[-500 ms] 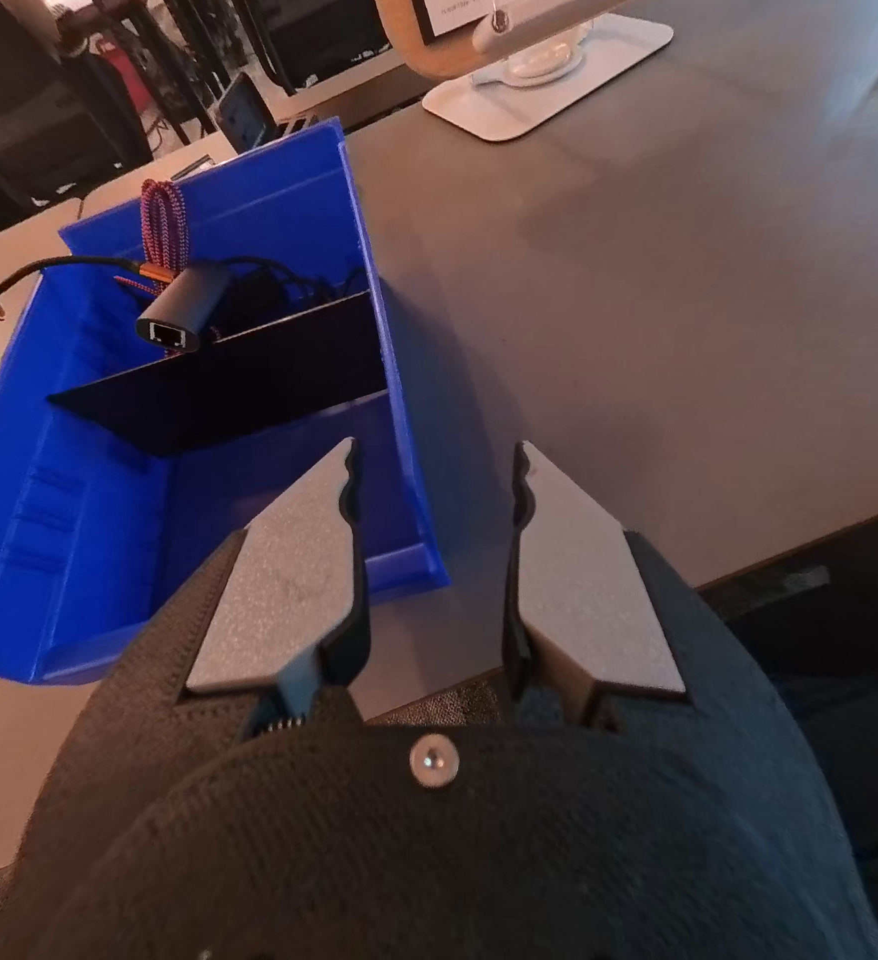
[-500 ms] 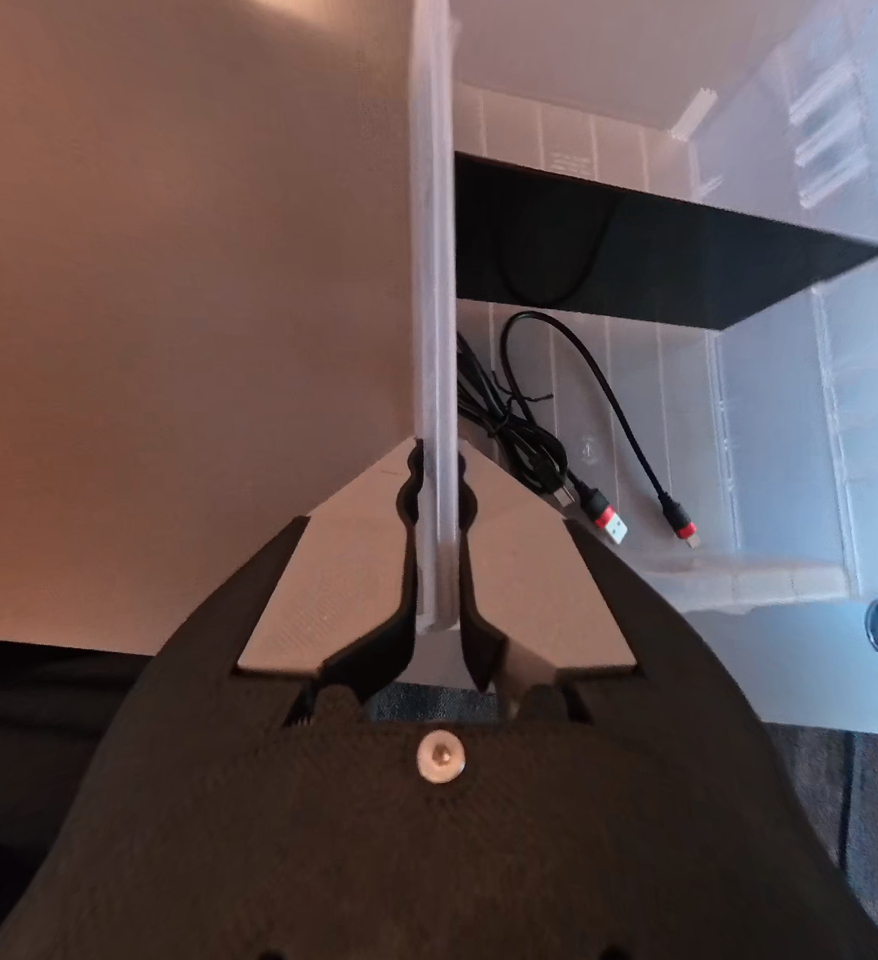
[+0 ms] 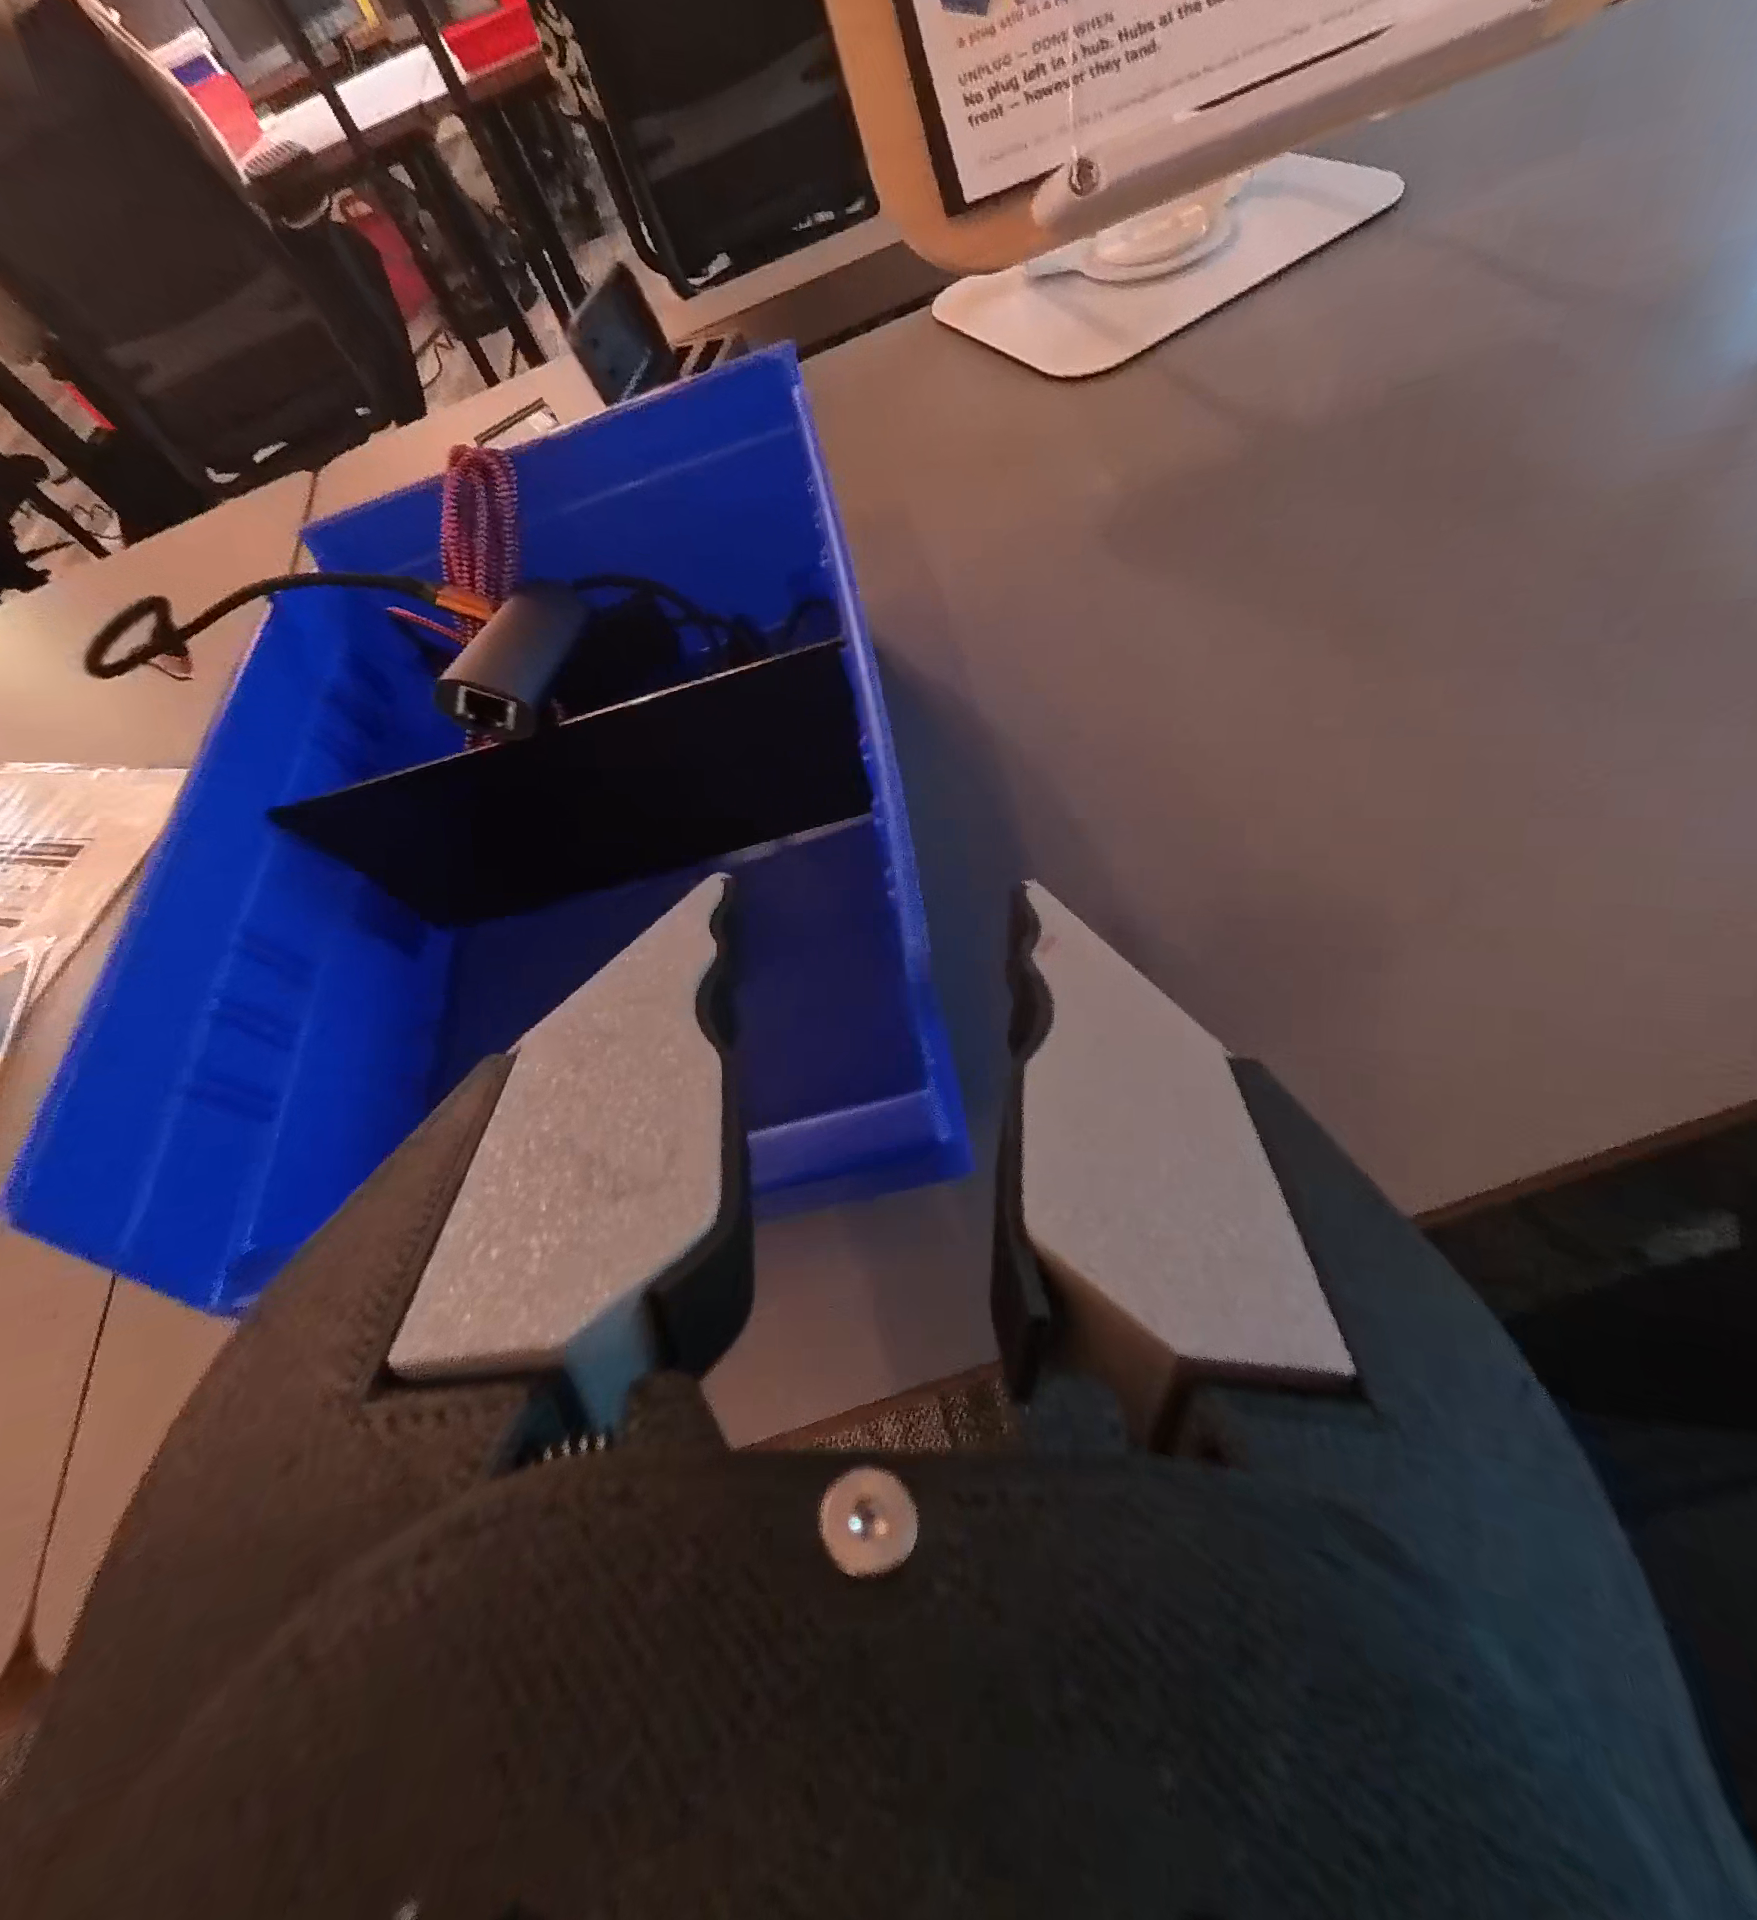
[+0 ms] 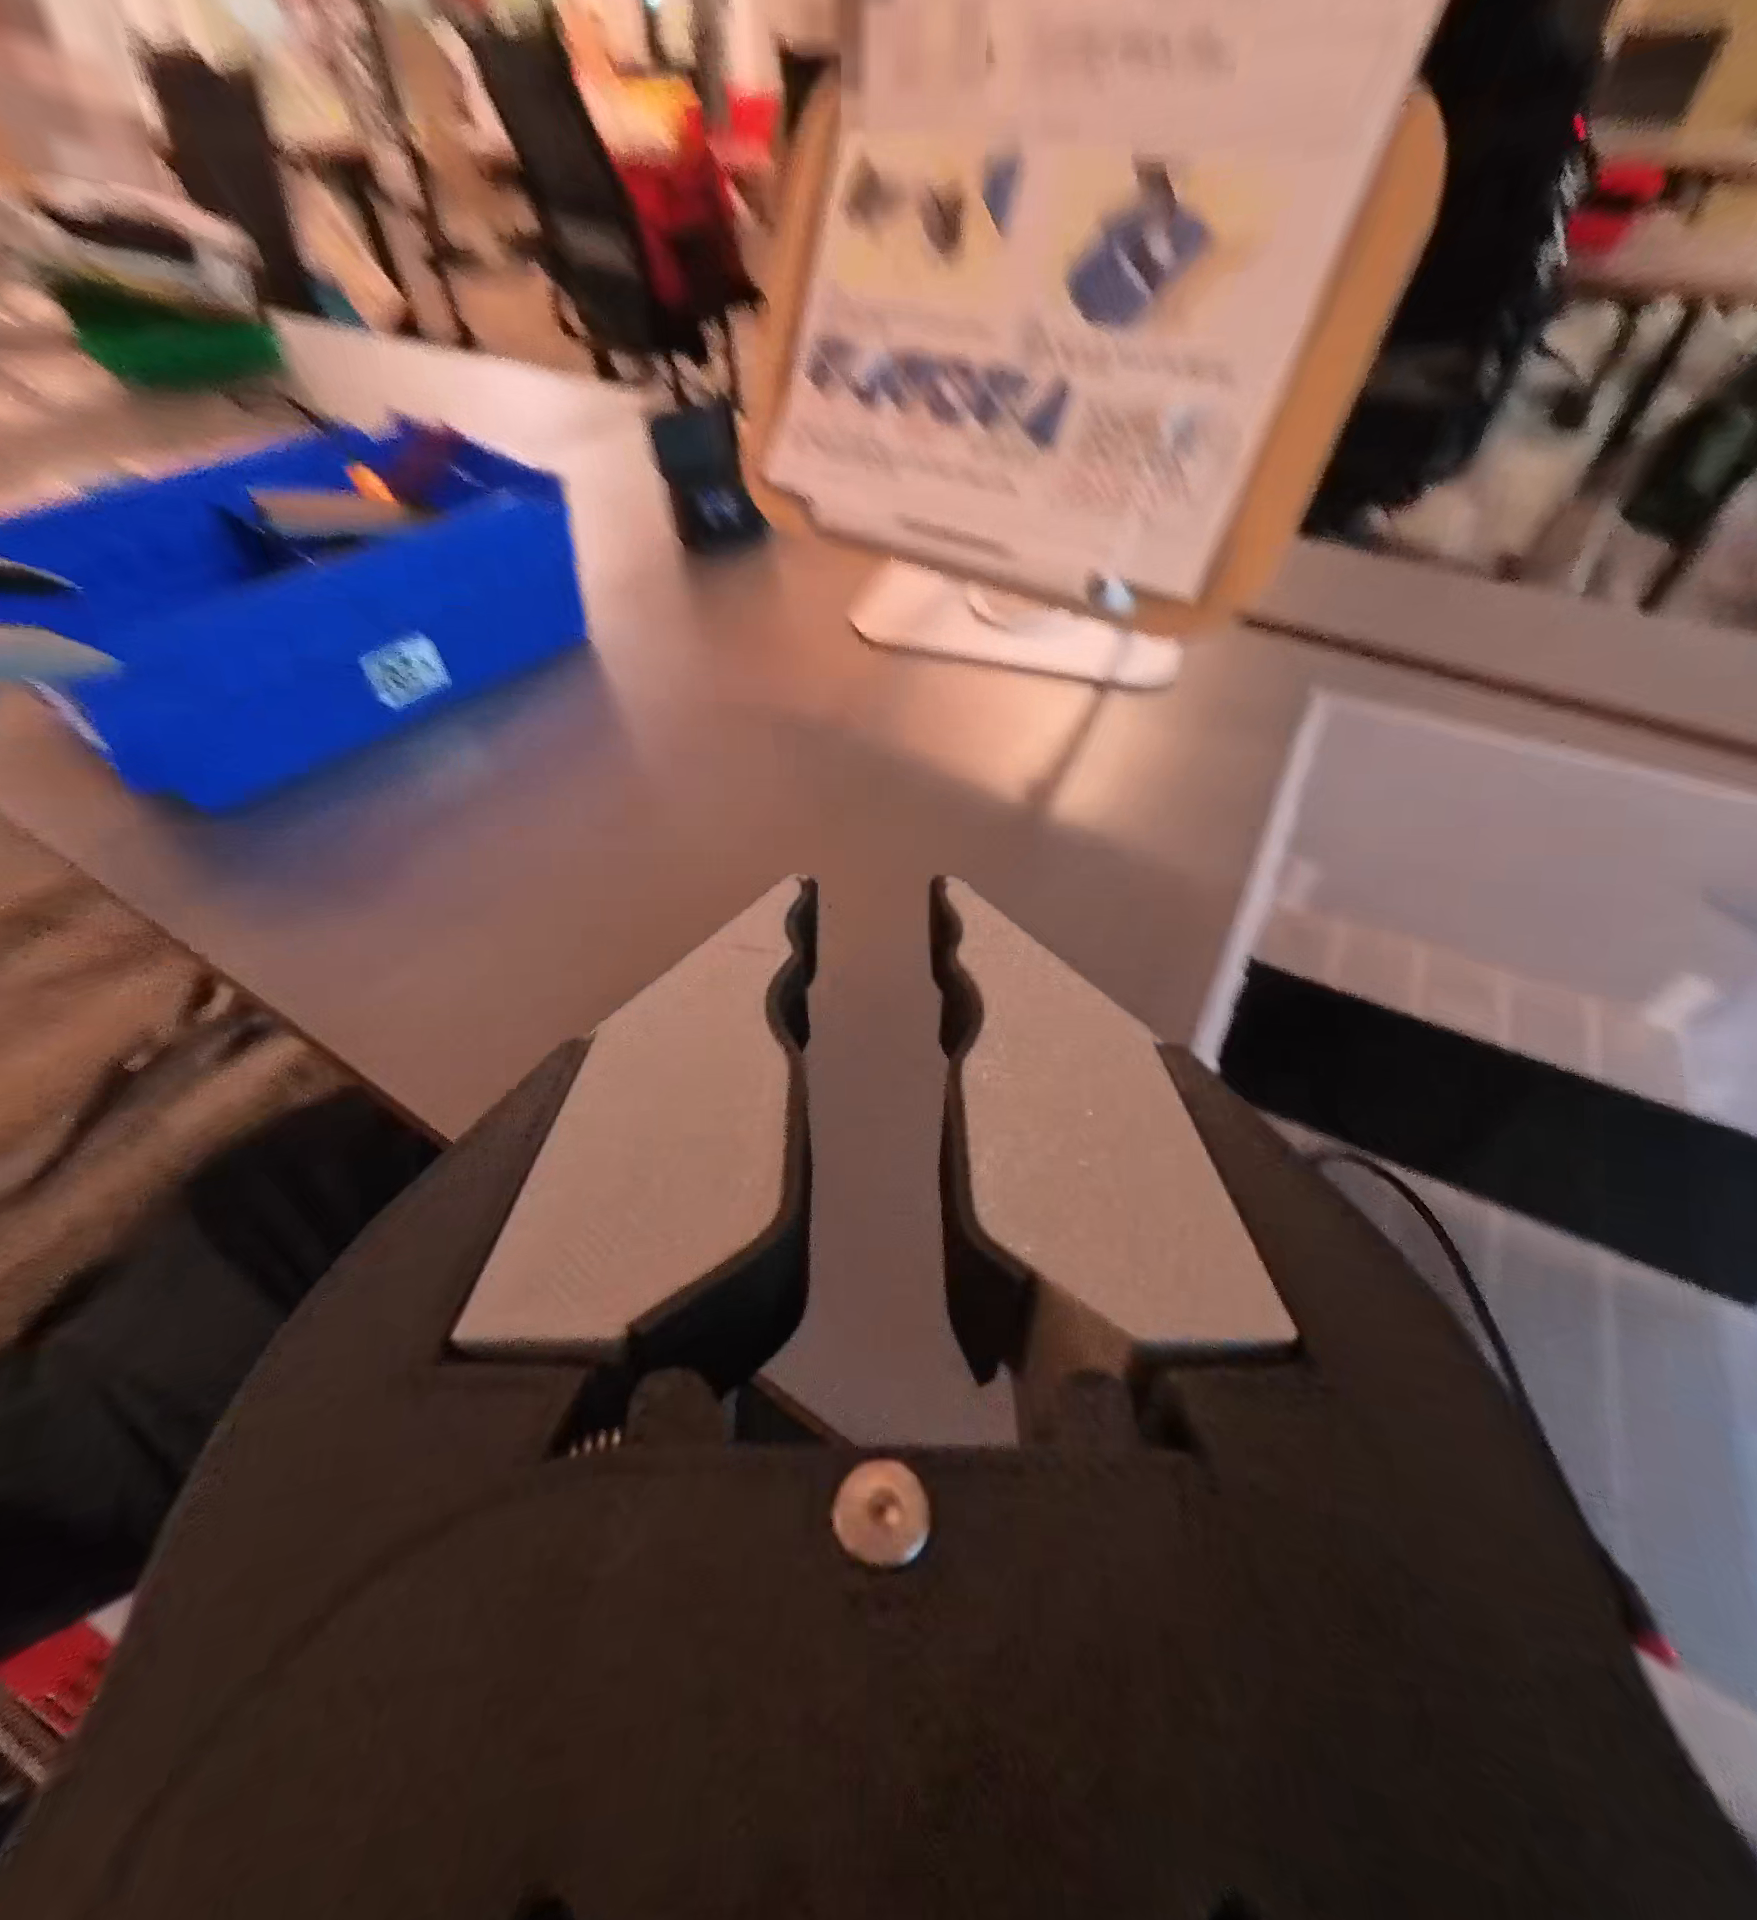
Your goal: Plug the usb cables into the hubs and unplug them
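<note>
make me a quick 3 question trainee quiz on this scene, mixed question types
1. True or false: the left gripper is shut on a cable.
2. Multiple choice: in the blue bin, the grey hub lies (A) in front of the black divider, nearer the gripper, (B) behind the divider, on the far side, (C) outside on the table.
3. Fill in: the right gripper holds ____.

Key
1. False: its fingers are apart, with nothing between them.
2. B
3. Nothing: it is open over the table, with the clear bin to its right.
</note>
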The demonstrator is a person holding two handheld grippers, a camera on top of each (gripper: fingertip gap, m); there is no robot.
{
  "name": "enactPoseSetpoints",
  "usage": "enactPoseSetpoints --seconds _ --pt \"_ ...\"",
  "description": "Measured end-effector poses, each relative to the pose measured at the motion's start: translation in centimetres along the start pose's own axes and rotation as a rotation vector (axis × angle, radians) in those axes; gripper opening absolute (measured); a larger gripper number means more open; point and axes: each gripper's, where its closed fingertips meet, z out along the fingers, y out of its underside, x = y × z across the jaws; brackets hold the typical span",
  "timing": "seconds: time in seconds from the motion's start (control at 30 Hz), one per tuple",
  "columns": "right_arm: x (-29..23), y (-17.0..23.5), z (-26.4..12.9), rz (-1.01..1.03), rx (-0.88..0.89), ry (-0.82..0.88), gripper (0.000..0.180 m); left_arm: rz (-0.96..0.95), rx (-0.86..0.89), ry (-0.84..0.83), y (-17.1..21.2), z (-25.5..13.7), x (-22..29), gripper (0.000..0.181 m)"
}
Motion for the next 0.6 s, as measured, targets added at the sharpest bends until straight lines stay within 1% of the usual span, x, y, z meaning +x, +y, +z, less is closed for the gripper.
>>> enactPoseSetpoints --seconds 0.07,0.2,0.33,0.47,0.6 --pt "-0.7 -0.6 -0.3 -0.005 0.028 -0.02 0.019 -0.007 0.023 -0.018 -0.4 -0.5 -0.6 0.048" --pt "-0.9 -0.4 -0.1 -0.027 0.017 0.0 0.021 -0.035 0.073 -0.02 -1.3 -1.2 -1.0 0.048" --pt "-2.5 0.0 0.8 -0.013 0.006 -0.07 0.018 -0.024 0.042 -0.017 -0.6 -0.6 -0.9 0.048" --pt "-2.9 0.7 1.5 -0.04 -0.029 -0.071 0.017 -0.015 0.047 -0.013 -0.7 -0.6 -0.7 0.047" --pt "-2.9 0.8 1.6 -0.039 -0.027 -0.08 0.015 -0.014 0.047 -0.016 -0.7 -0.7 -0.8 0.047"
